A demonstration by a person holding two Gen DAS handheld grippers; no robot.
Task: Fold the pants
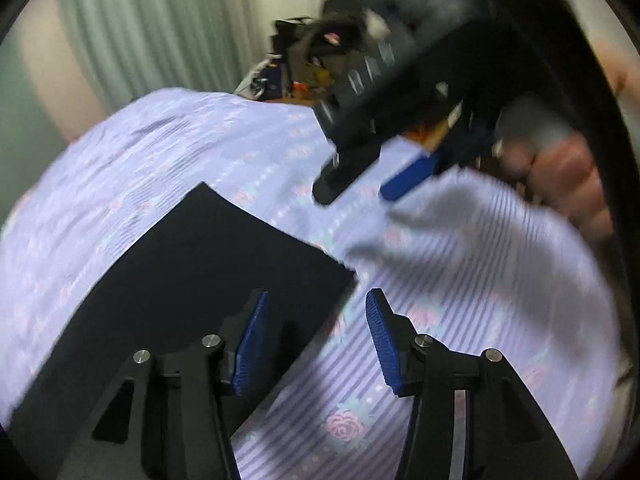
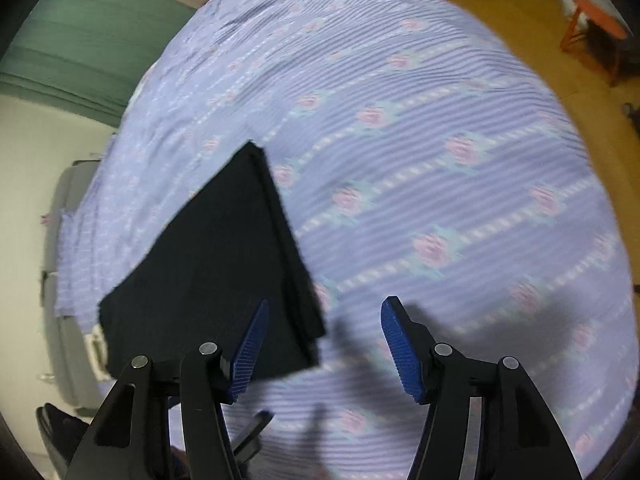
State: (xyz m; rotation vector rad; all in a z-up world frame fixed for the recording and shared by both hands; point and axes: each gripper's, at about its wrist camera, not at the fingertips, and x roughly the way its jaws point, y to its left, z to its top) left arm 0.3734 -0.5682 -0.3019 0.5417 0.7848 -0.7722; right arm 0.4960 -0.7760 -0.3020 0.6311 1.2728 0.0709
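We see the pants (image 1: 192, 264) folded into a flat black slab with straight edges and sharp corners, lying on a bedsheet (image 1: 120, 168) of ribbed lilac cloth printed with pink roses and dashed white stripes. In the right wrist view the pants (image 2: 216, 264) show layered edges along their right side, one layer stepped a little back from the other, and the cloth looks matte and soft.

Our left gripper (image 1: 314, 344) hangs over the near right corner of the pants with its jaws spread wide and nothing between them; the blue pads (image 1: 252, 344) are finely ridged. Our right gripper (image 2: 322, 348) is likewise wide open and empty, just above the near right corner of the pants, its left pad over the black cloth and its right pad over bare bedsheet (image 2: 440, 160).

Beyond the pants in the left wrist view, the right gripper (image 1: 352, 188) appears blurred above a raised fold of sheet.

Right of the bedsheet lies a wooden floor (image 2: 532, 32) with an orange stool (image 2: 596, 36).
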